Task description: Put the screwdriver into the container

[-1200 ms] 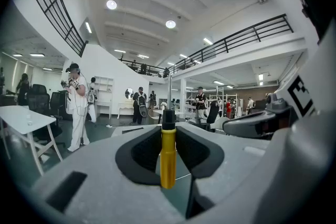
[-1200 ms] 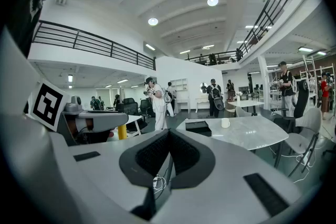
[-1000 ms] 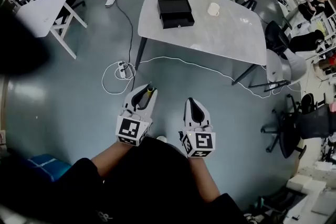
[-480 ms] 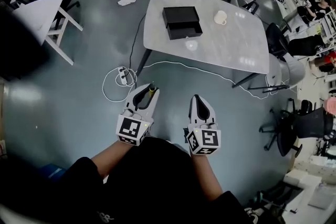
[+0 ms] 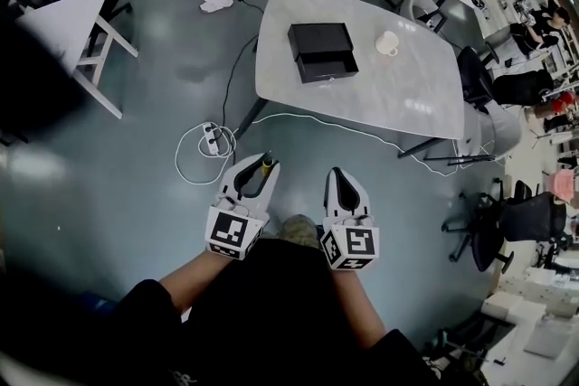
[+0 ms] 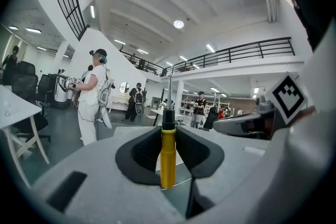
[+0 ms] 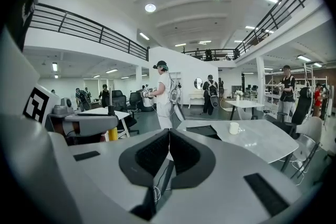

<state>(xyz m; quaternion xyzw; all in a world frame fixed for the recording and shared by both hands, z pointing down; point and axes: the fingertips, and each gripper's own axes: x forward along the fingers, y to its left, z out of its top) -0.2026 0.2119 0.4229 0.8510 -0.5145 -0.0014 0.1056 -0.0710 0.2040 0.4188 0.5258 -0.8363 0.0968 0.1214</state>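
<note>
Well short of the box [image 5: 323,51], upper centre, left tongs [image 5: 261,162] pinch the screwdriver [image 6: 167,150]; a jolt could drop it. Right tongs [image 5: 336,176] sit closed, empty.

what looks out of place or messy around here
Nothing spilled or broken. The black box on the table has its drawer pulled out, and a power strip lies loose on the floor near the table.

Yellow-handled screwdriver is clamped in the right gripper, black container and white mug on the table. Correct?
No. The screwdriver is clamped in the left gripper, handle between its jaws, as the left gripper view shows; the right gripper is shut on nothing. The black container and white mug are on the table.
</note>
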